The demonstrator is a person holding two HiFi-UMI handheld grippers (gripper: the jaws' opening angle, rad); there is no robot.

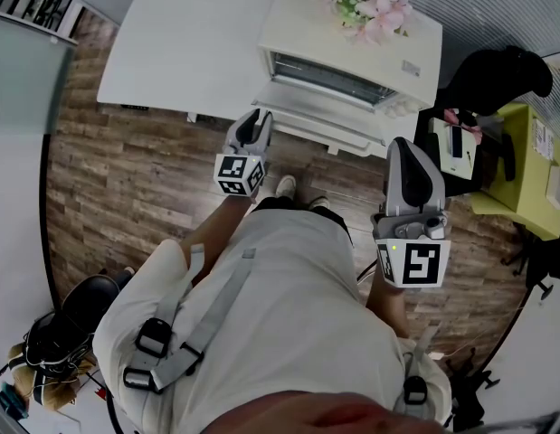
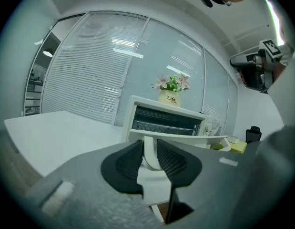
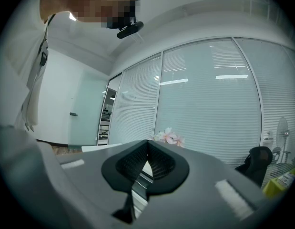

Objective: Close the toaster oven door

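Toaster oven: the toaster oven (image 1: 352, 57) stands on the white tabletop (image 1: 171, 52), with flowers (image 1: 370, 3) on top.
Door: the door (image 1: 329, 120) is open, swung down in front of the oven toward the person.
Left gripper: the left gripper (image 1: 258, 120) has its fingers clamped on the door's white handle (image 2: 149, 151) at the front edge.
Right gripper: the right gripper (image 1: 403, 147) is to the right of the door and apart from it, fingers closed on nothing.
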